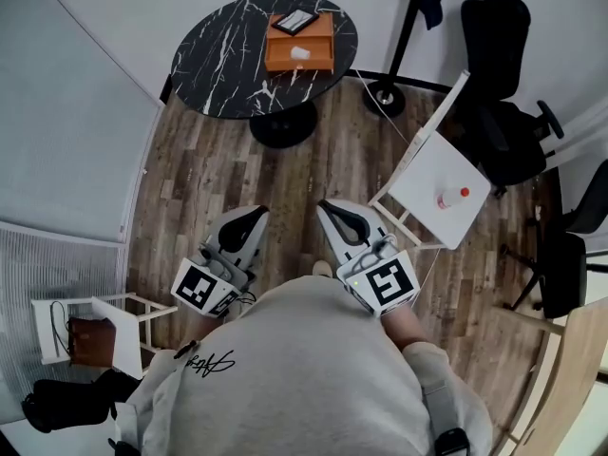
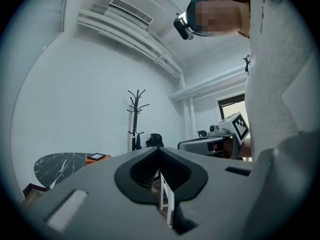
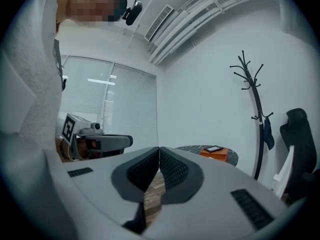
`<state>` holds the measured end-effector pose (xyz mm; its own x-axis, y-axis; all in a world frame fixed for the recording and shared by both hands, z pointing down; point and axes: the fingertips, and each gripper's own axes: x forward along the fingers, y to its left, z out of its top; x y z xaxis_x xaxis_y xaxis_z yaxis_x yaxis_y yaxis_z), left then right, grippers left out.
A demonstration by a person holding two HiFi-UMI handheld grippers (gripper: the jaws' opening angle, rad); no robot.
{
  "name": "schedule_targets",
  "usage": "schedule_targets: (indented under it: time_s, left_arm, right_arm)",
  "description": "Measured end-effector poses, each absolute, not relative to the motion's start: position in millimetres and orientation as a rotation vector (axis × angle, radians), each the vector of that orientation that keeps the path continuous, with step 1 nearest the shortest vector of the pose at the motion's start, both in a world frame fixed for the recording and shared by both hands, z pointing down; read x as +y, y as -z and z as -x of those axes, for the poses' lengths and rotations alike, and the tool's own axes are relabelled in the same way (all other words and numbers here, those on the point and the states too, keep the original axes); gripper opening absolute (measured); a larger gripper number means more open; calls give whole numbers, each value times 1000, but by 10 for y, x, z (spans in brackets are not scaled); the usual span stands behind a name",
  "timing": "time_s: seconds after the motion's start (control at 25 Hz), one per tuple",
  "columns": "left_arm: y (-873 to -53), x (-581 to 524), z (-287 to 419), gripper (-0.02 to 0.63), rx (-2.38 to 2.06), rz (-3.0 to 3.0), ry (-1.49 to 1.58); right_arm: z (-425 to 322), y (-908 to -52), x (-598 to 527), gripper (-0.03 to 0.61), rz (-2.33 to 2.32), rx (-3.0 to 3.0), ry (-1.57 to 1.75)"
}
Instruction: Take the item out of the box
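Note:
An orange box point(image 1: 300, 46) stands on the round black marble table point(image 1: 218, 55) across the room, with a dark framed flat item point(image 1: 295, 21) lying on top and a small white patch on its front. I hold both grippers close to my body, far from the table. My left gripper point(image 1: 249, 218) is shut and empty, its tips meeting point(image 2: 159, 149). My right gripper point(image 1: 334, 209) is shut too, with nothing between its jaws point(image 3: 159, 148). The box point(image 3: 216, 153) shows small in the right gripper view and the box point(image 2: 97, 157) in the left gripper view.
A white chair point(image 1: 439, 190) with a small bottle point(image 1: 453, 198) on it stands to my right. Black office chairs point(image 1: 499, 74) are behind it. A coat stand point(image 3: 252, 99) rises near the table. A white stool with a brown bag point(image 1: 90, 340) sits at my left. The floor is wood plank.

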<state>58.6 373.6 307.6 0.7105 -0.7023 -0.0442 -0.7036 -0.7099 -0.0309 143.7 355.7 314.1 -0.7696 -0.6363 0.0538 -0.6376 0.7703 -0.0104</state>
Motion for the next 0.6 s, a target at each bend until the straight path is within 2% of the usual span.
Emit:
schedule_targets:
  time_s: [0.6]
  left_arm:
    - [-3199,3405,-673,3,1256,2857,-52]
  right_arm:
    - [-1568,-3260,3186,11,-1006,-2943,-38]
